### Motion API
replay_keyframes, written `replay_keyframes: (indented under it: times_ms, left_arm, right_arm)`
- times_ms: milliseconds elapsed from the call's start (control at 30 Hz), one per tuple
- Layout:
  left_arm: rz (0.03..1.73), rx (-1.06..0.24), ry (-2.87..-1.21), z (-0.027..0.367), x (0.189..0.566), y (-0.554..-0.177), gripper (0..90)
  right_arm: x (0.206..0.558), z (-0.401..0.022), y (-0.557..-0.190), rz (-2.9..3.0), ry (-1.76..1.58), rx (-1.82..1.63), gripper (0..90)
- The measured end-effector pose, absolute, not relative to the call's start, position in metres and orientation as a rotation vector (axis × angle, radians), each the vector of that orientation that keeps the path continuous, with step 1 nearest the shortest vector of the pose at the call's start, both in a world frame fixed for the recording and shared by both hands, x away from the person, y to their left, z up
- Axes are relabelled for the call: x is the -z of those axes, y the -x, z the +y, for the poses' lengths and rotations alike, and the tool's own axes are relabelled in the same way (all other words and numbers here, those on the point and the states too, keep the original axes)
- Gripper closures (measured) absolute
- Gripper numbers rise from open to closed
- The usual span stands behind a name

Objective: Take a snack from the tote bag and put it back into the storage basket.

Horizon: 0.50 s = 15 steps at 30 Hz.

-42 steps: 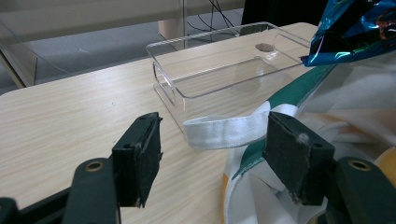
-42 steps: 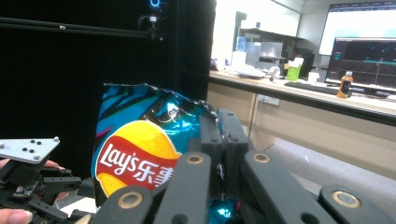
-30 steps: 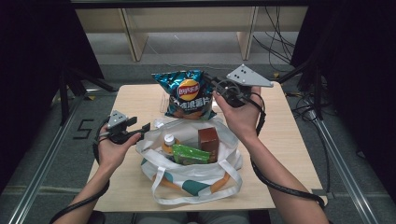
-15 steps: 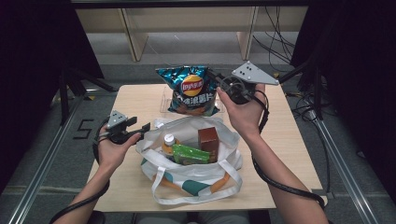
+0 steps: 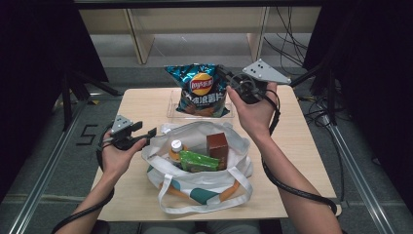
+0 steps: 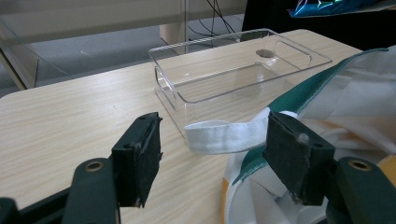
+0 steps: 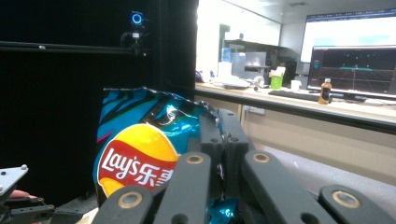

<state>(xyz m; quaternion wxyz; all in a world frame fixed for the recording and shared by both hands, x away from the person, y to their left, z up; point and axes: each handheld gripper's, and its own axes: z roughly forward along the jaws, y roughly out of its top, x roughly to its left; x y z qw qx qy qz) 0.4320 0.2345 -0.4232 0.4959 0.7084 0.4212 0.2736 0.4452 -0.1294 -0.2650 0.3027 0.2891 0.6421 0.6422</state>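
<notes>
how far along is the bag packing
Already in the tote bag: a bottle, a green packet and a brown box. In hand: the right gripper holds the chip bag above the clear tray. Left: putting the chips in.

Wooden table (image 5: 311, 146), grey floor (image 5: 48, 161), black curtains (image 5: 34, 44).
</notes>
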Motion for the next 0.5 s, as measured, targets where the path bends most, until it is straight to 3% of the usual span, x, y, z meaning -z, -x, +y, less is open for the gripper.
replay_keyframes:
  times_ms: [500]
  left_arm:
    - [1.038,-0.661,-1.707,0.235,0.423,-0.431,35.2]
  right_arm:
    - [0.272,-0.128,-0.459,1.716,-0.789,-1.684,90.0]
